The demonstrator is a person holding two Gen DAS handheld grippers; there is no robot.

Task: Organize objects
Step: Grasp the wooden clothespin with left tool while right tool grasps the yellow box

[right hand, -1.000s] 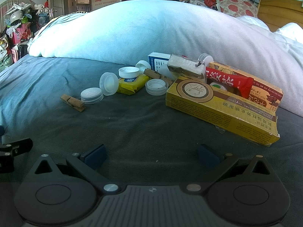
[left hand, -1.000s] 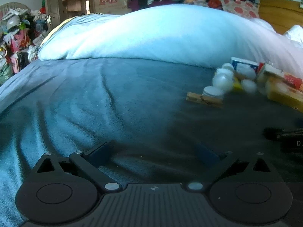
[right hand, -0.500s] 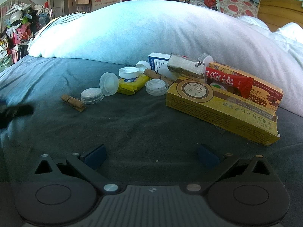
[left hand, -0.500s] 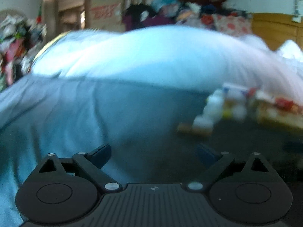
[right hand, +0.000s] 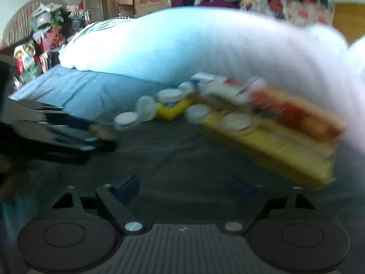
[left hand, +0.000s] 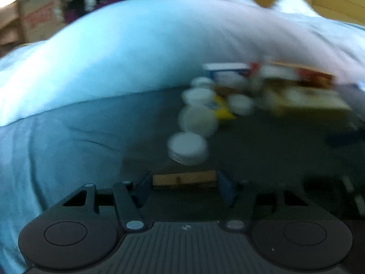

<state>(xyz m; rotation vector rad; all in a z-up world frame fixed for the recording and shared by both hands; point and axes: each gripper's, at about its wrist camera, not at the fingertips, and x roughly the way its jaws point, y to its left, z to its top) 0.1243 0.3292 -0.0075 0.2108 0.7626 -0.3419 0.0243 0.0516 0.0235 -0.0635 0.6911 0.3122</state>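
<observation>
— Where does the clothespin (left hand: 184,179) lie from the left gripper (left hand: 184,188)?

— Flat on the dark blanket (left hand: 91,132), between the half-parted fingers, long axis crosswise, each end by a pad. Contact: cannot tell, blurred.

— Obstructions?

— A white lid (left hand: 187,147) just beyond; more lids, a yellow packet (left hand: 222,110) and boxes farther off.

— The right gripper (right hand: 186,188)?

— Wide open, empty, well apart. The left is nearer.

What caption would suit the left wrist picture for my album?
Left gripper fingers bracket a wooden clothespin on the dark bedspread, white lids beyond.
</observation>
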